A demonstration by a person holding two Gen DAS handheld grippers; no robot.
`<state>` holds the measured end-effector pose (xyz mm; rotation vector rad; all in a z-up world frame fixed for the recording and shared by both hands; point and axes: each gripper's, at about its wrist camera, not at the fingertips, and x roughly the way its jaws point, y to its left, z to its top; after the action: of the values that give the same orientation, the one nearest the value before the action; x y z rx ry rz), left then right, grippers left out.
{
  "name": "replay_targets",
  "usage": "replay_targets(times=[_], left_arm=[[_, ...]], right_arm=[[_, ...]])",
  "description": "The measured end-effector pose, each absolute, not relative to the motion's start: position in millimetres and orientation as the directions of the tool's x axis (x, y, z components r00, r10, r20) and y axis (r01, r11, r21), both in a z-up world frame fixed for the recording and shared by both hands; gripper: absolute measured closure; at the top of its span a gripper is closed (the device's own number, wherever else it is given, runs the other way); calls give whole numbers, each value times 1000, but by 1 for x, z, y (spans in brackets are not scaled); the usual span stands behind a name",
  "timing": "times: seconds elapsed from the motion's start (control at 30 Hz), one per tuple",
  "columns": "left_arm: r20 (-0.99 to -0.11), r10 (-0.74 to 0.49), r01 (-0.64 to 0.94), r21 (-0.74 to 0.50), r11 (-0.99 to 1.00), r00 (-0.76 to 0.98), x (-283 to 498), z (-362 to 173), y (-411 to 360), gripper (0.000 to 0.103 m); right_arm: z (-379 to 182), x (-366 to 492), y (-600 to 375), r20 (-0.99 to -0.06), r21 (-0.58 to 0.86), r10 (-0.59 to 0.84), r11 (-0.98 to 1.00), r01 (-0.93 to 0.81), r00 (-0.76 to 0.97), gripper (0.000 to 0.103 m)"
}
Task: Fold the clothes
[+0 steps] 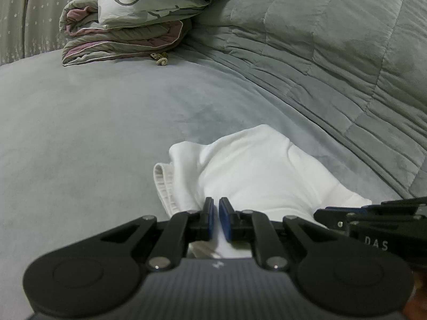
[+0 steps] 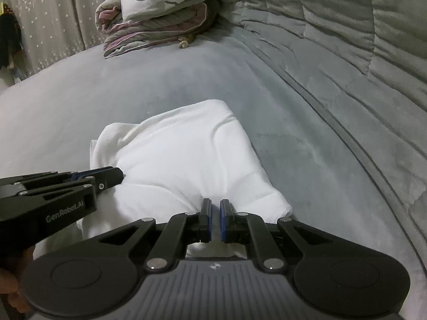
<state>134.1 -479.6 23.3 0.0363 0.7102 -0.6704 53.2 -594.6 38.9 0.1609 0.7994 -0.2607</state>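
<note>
- The white garment [image 2: 186, 154] lies bunched on the near middle of the grey bed [image 2: 307, 138], with its ribbed hem [image 1: 162, 184] turned out at the left side.
- My left gripper [image 1: 216, 213] is at the near left edge of the garment. The jaws are almost together, and I think they pinch a thin layer of cloth.
- My right gripper [image 2: 215, 213] is at the near right edge, also nearly clenched. I cannot tell if cloth is really between its pads.
- Risk: if the right grip is empty or weak, only one corner lifts and the fold goes crooked.
- Risk: the garment is already in several layers, so pulling may drag the whole bundle and undo it.
- Far away, the folded quilt [image 1: 125, 45] with the pillow [image 1: 138, 2] on top is well apart and no danger.
</note>
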Motion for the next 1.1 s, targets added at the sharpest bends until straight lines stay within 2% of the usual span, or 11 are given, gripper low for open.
replay_targets(times=[0.7, 0.77, 0.83, 0.87, 0.9, 0.97, 1.1], left_arm=[[-624, -548, 597, -158, 786, 557, 133, 26, -478, 94], [-623, -566, 602, -184, 777, 540, 135, 31, -472, 93], [-608, -592, 594, -233, 770, 529, 139, 38, -459, 79], [-598, -603, 587, -256, 768, 528, 142, 41, -453, 76], [-590, -607, 581, -267, 769, 532, 147, 44, -450, 73], [-574, -616, 569, -290, 770, 540, 156, 48, -443, 73], [-543, -634, 562, -320, 762, 550, 172, 54, -437, 72]], right_arm=[[38, 44, -586, -739, -23, -193, 965, 262, 646, 96], [40, 44, -586, -739, -23, -192, 965, 261, 646, 96], [49, 41, -588, -725, -7, -175, 969, 248, 666, 95], [56, 37, -590, -705, 8, -167, 970, 243, 689, 95], [63, 34, -593, -685, 22, -160, 971, 240, 711, 89], [77, 33, -600, -647, 49, -161, 967, 251, 745, 83], [82, 62, -604, -647, 70, -111, 977, 204, 755, 82]])
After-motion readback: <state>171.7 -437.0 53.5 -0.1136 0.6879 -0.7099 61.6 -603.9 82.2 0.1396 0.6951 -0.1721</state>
